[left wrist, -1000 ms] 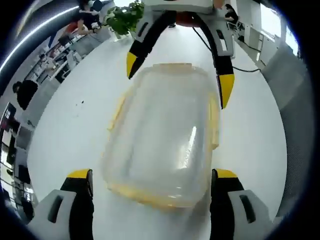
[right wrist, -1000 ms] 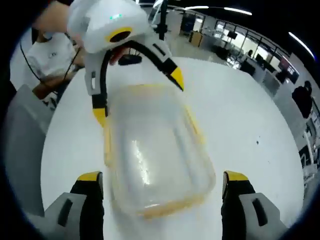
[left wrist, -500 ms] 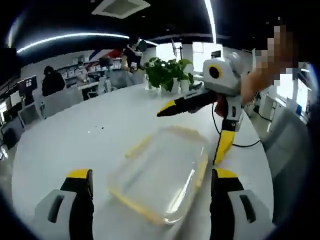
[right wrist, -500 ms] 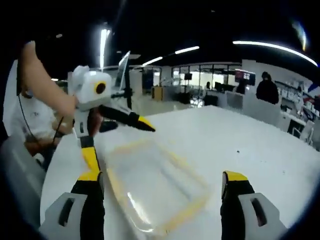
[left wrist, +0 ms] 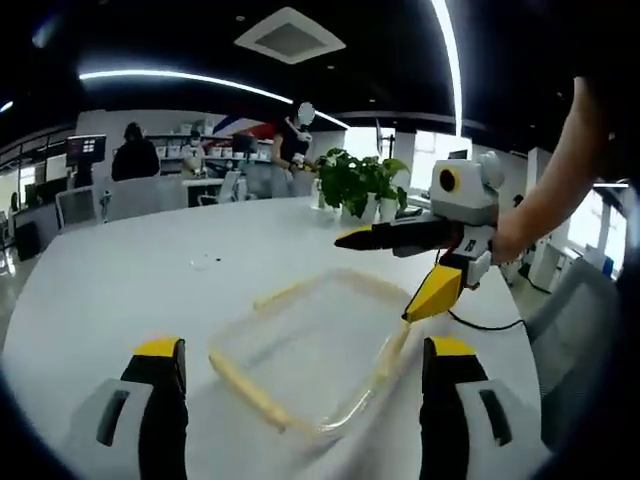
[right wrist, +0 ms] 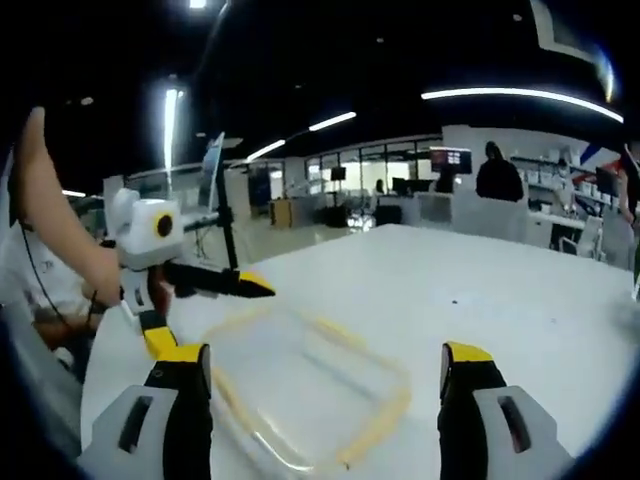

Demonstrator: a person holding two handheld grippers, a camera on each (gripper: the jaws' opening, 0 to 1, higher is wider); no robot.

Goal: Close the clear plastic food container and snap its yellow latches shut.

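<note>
You held both hand-held grippers wide, empty: left [left wrist: 300, 362], right [right wrist: 325, 365]. Clear container [left wrist: 312, 362] with yellow latches [left wrist: 240, 383] sat flat on white counter [left wrist: 120, 280], between jaws.

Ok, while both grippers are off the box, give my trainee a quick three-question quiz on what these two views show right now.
1. True or false: the left gripper is shut on the clear container.
2. What stands on the white table beyond the container in the left gripper view? A) a potted green plant B) a stack of plates C) a kettle
3. Fill in: in the right gripper view, the container's rim is coloured ____.

Key
1. False: its jaws stand wide apart, and so do those of the right gripper.
2. A, the plant.
3. Yellow.
</note>
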